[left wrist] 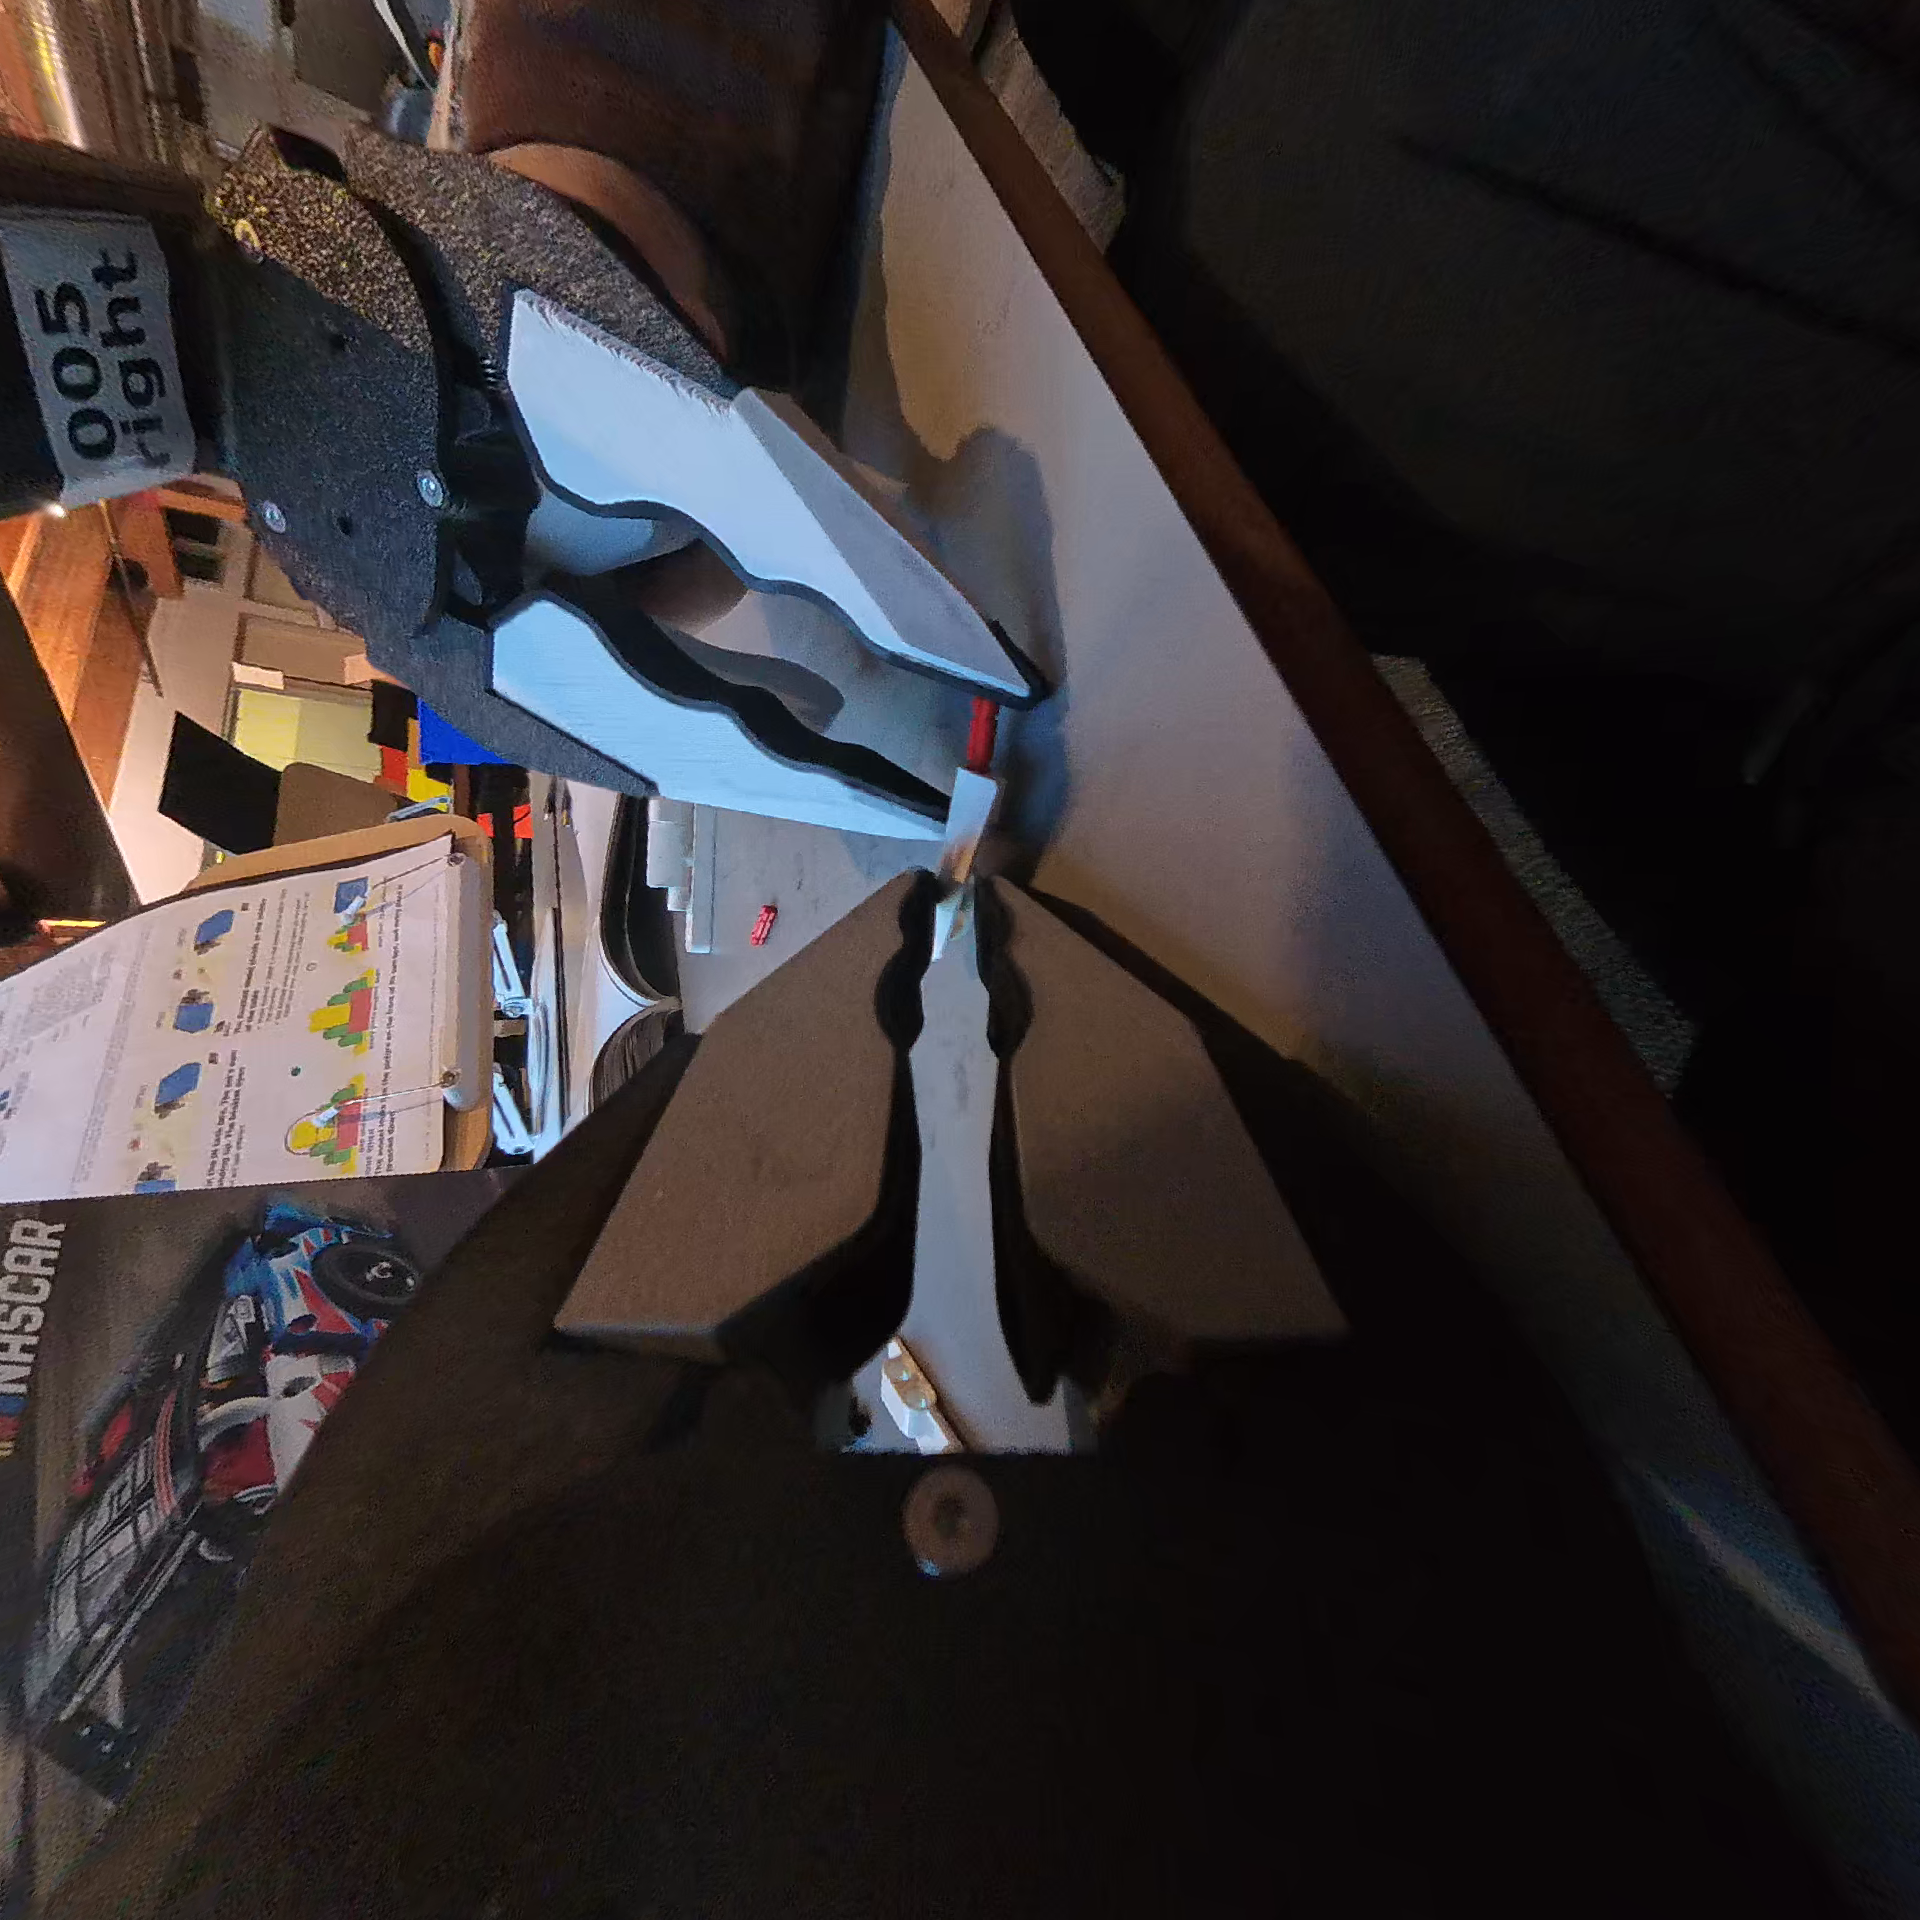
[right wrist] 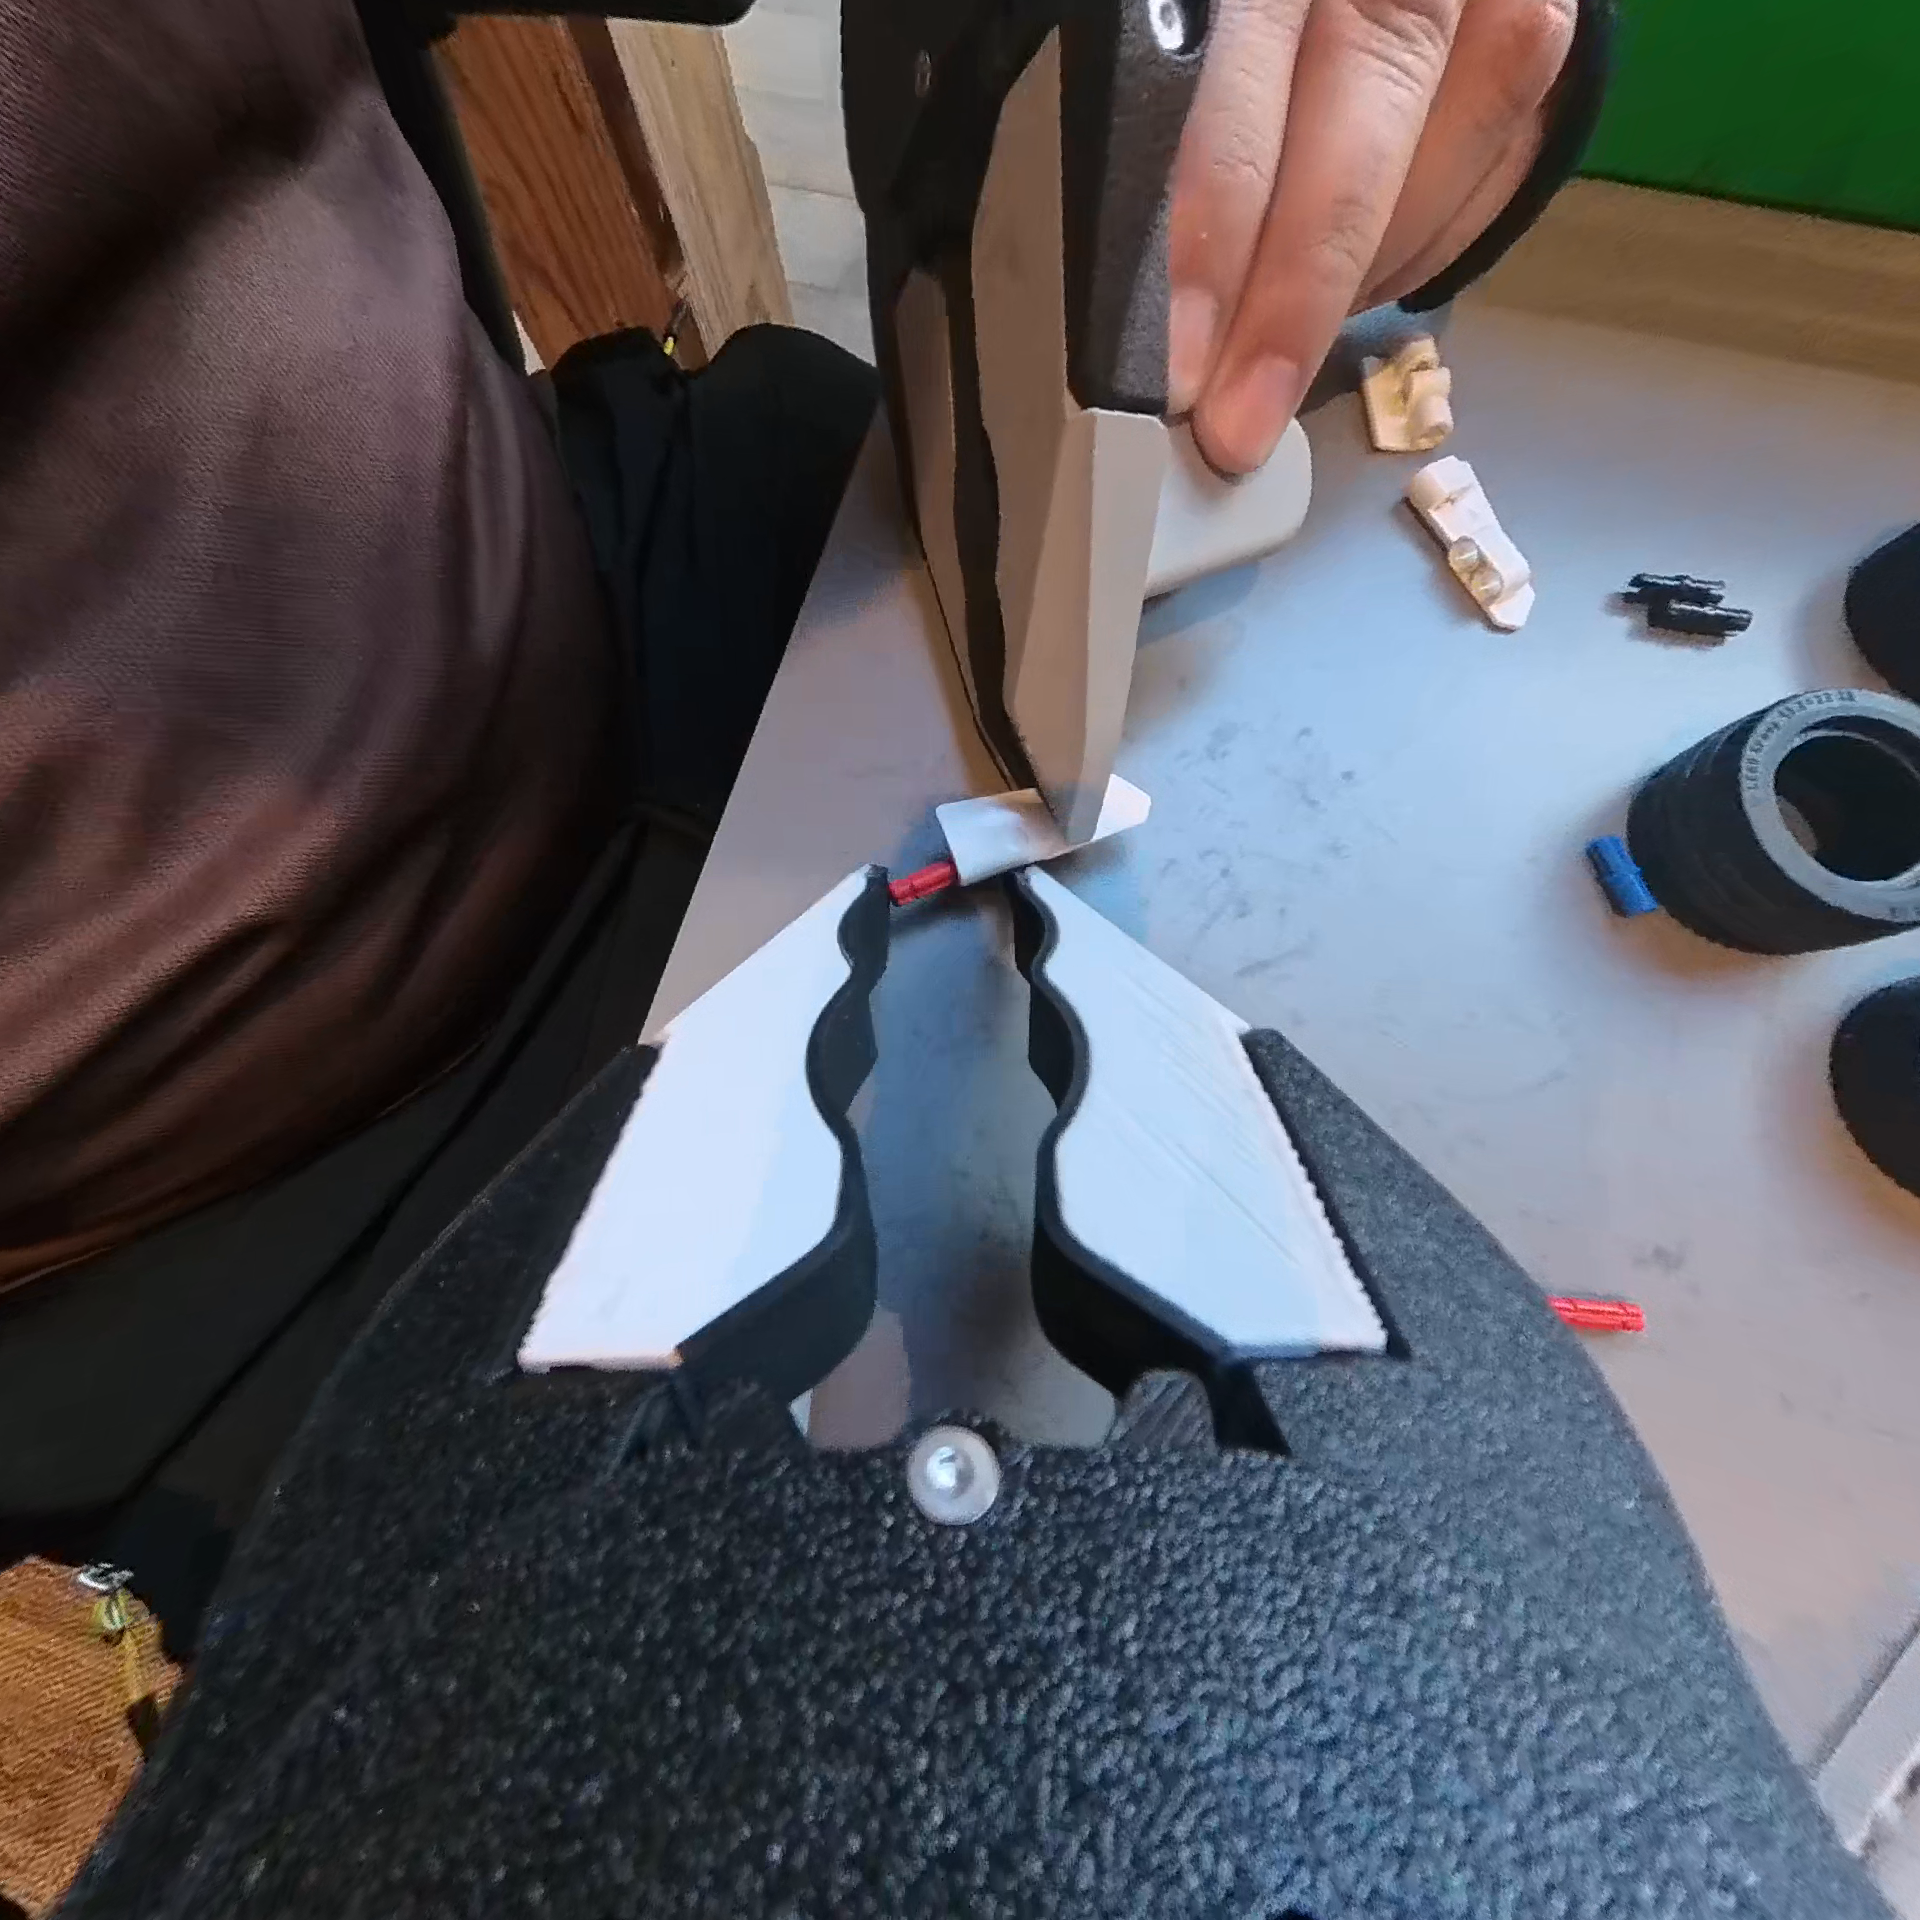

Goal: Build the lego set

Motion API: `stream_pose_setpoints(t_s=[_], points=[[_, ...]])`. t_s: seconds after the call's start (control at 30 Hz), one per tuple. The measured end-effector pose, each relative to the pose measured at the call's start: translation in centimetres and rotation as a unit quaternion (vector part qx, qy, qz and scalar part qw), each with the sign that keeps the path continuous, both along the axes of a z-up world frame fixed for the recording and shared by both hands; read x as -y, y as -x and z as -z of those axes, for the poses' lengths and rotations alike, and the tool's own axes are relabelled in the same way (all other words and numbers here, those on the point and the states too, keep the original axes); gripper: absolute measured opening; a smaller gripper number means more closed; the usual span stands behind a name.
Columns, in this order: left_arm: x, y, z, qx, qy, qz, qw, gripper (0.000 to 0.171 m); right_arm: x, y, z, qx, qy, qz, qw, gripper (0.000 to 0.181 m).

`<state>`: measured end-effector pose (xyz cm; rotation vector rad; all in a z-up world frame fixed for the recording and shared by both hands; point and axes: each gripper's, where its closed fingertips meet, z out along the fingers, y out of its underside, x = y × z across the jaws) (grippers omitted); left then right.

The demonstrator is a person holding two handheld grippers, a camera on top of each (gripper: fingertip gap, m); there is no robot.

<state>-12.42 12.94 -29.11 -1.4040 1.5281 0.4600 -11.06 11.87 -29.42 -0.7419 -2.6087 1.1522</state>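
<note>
My left gripper (left wrist: 951,883) is shut on a small white Lego piece (left wrist: 954,914) and holds it just above the grey table (left wrist: 1195,831). In the right wrist view it comes down from above (right wrist: 1075,821), pinching that white piece (right wrist: 987,836). A short red pin (right wrist: 920,883) sticks out of the piece's end. My right gripper (right wrist: 945,881) has its jaws closed in across the pin and the piece's end, one tip against the pin's free end. In the left wrist view the right gripper (left wrist: 987,748) reaches in from the upper left, with the red pin (left wrist: 982,727) between its tips.
Black tyres (right wrist: 1787,831), a blue pin (right wrist: 1621,875), a loose red pin (right wrist: 1595,1314), black pins (right wrist: 1683,603) and white and tan parts (right wrist: 1470,540) lie to the right. A person's hand (right wrist: 1299,208) holds the left gripper. An instruction sheet (left wrist: 239,1039) and a booklet (left wrist: 156,1455) lie at the left. The grippers are tip to tip, or close to it.
</note>
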Motion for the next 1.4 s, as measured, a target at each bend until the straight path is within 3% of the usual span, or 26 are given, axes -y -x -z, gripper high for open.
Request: stream_pose_setpoints(t_s=[0.43, 0.73, 0.8, 0.93, 1.0, 1.17, 1.27, 1.4], points=[[-0.2, 0.3, 0.1, -0.042, -0.016, -0.116, 0.992, 0.004, 0.3, 0.4, 0.0, 0.033, 0.023, 0.03, 0.999, 0.026], [-0.2, 0.5, 0.1, 0.015, 0.007, -0.168, 0.986, 0.003, 0.4, 0.6, -0.1, 0.044, 0.03, 0.06, 0.997, 0.025], [-0.3, 0.9, 0.1, 0.019, 0.011, -0.186, 0.982, 0.003, 0.6, 0.6, -0.1, 0.05, 0.033, 0.065, 0.996, 0.011], [-0.3, 0.9, 0.0, 0.014, -0.003, -0.181, 0.983, 0.002, 0.8, 0.6, -0.1, 0.052, 0.034, 0.079, 0.995, 0.011], [-0.3, 0.7, 0.0, 0.01, -0.013, -0.155, 0.988, 0.003, 0.4, 0.4, 0.0, 0.071, 0.044, 0.095, 0.992, 0.017], [-0.5, 0.5, -0.1, -0.025, -0.046, -0.14, 0.989, 0.004, -1.8, 2.0, -1.3, 0.003, 0.052, 0.151, 0.987, 0.07], [-0.2, -0.4, -0.8, -0.01, -0.056, -0.116, 0.992, 0.005, -0.7, 1.9, -2.2, 0.012, 0.096, 0.123, 0.988, 0.073], [0.1, -1.3, -2.8, 0.051, -0.077, -0.067, 0.993, 0.004, 0.5, 1.3, -2.2, 0.017, 0.097, 0.071, 0.993, 0.072]])
